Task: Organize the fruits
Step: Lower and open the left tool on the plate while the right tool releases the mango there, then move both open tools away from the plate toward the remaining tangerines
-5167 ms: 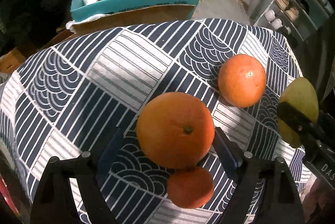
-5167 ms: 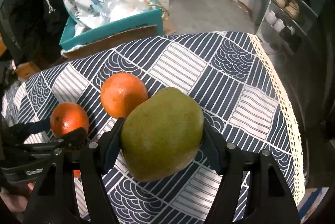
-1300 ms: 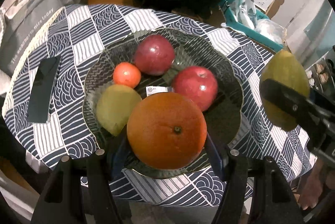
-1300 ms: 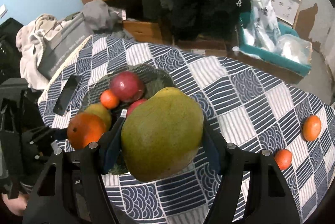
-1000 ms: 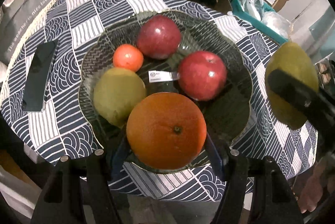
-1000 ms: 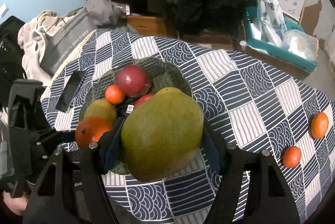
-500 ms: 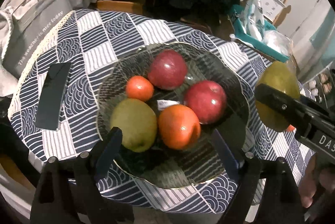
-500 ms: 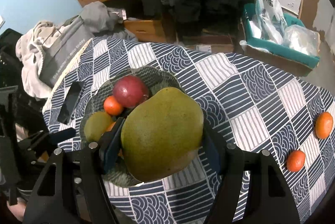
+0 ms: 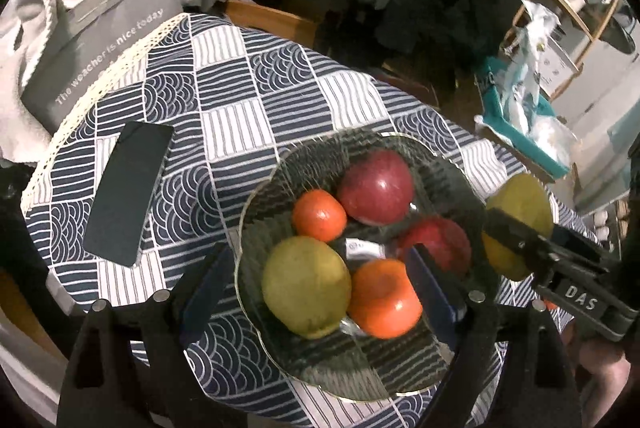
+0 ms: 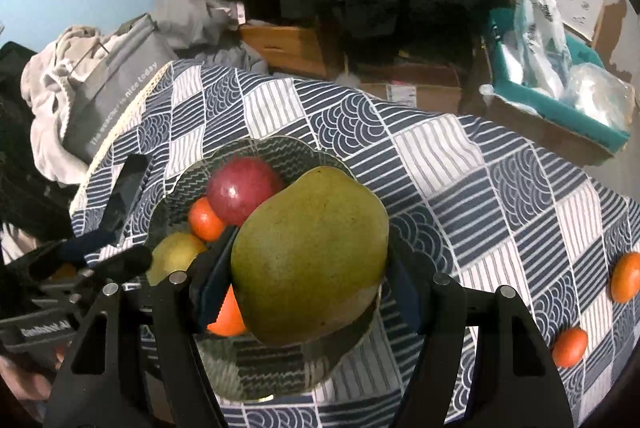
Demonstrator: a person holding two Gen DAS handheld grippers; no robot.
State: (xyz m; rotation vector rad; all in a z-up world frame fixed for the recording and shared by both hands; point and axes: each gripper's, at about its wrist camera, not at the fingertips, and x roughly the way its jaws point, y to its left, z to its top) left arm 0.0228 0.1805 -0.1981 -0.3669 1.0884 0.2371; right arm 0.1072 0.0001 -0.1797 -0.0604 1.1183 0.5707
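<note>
A grey bag (image 9: 100, 40) at the far left, beyond the tablecloth's lace edge, reads "The weather is nice today". A dark phone (image 9: 128, 192) lies on the patterned tablecloth (image 9: 240, 100), left of the left tongs (image 9: 316, 284). Those tongs stand apart with nothing gripped; the near edge of the glass bowl (image 9: 440, 172) and its fruit show between the two fingers. In the bowl lie a green pear (image 9: 306, 286), a small tangerine (image 9: 319, 215), a dark red apple (image 9: 376, 187), a second red apple (image 9: 438, 244) and an orange (image 9: 384, 298), with a small white sticker (image 9: 362, 248) among them, its print too small to read. To the right, the other tool's body bears the letters "DAS".

The right tongs (image 10: 310, 272) are clamped on a big green mango (image 10: 310, 256), held over the bowl's near right rim. Two small tangerines (image 10: 626, 276) lie on the cloth well off to the right, the other (image 10: 570, 347) nearer.

A second ago the orange sat gripped in the left tongs just above the bowl; now it lies in the bowl beside the pear, and the fingers have spread and drawn back from it. The mango was beside the bowl then and is over it now.
</note>
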